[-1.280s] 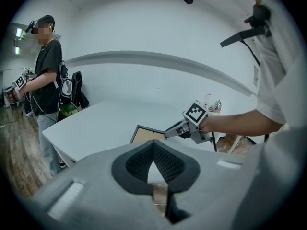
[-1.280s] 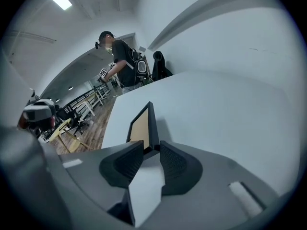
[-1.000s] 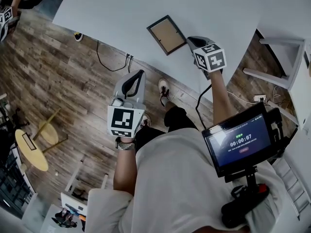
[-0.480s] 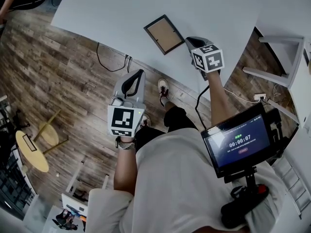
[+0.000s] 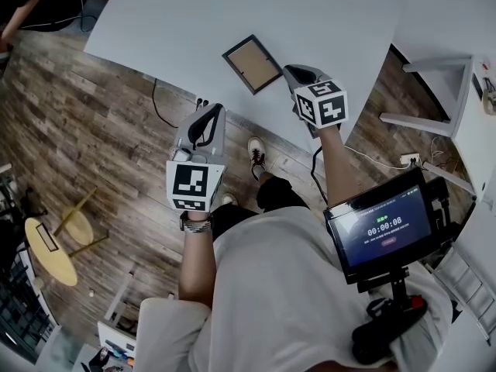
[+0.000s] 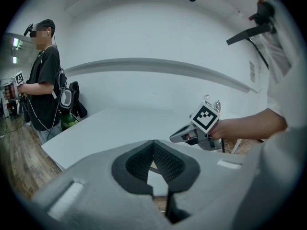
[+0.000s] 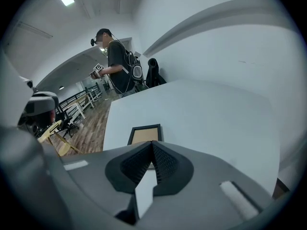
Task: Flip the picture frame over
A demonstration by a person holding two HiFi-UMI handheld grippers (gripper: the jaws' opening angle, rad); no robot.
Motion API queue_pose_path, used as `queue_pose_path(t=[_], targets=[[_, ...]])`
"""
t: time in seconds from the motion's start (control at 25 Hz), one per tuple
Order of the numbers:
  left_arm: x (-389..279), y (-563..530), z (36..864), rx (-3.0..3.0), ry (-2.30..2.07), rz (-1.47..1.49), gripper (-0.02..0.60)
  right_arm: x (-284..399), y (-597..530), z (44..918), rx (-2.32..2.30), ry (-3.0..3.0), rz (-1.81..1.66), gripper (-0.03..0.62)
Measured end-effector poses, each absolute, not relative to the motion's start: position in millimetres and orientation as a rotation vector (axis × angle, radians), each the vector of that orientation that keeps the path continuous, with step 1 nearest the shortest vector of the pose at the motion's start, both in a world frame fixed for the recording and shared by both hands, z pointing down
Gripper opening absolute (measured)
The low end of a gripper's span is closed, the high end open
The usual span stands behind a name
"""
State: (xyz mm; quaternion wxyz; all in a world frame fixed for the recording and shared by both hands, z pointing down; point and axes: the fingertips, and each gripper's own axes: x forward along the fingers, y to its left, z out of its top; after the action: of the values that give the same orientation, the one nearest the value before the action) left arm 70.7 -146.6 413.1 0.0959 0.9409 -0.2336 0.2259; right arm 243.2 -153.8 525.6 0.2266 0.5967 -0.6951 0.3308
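Observation:
The picture frame [image 5: 252,63] has a dark border and a tan panel facing up. It lies flat on the white table [image 5: 232,10] near the front edge. My right gripper [image 5: 288,70] is shut and empty, its tips just right of the frame's right corner; I cannot tell if they touch. In the right gripper view the frame [image 7: 145,134] lies just past the closed tips [image 7: 152,143], which hide its near edge. My left gripper [image 5: 215,109] hangs at the table's front edge, left of the frame, jaws together [image 6: 153,143] and empty. The right gripper [image 6: 173,138] shows beyond it.
A person in black [image 6: 45,87] stands by the table's far left side, also seen from the right gripper [image 7: 120,63]. White shelving [image 5: 465,91] stands to the right. A yellow stool [image 5: 50,239] and a cable [image 5: 167,103] are on the wooden floor.
Both grippers have shifted slightly left and toward the table. The left one has reached the table's edge. The right one is nearer the frame's corner. The frame has not moved.

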Motion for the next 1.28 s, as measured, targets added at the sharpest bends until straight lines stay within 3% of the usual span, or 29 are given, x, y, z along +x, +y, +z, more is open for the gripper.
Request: queue_pose_path(t=[0.28, 0.56, 1.28], targets=[[68, -184, 394, 2.818, -0.740, 0.606, 0.003, 228, -173, 490, 1.672, -1.940, 0.848, 0.002], [104, -153, 326, 2.909, -0.804, 0.533, 0.003, 257, -132, 401, 1.747, -2.016, 0.699, 0.002], [134, -163, 243, 3.077, -0.864, 0.362, 0.003, 266, -121, 260, 1.904, -2.122, 0.370, 0.002]])
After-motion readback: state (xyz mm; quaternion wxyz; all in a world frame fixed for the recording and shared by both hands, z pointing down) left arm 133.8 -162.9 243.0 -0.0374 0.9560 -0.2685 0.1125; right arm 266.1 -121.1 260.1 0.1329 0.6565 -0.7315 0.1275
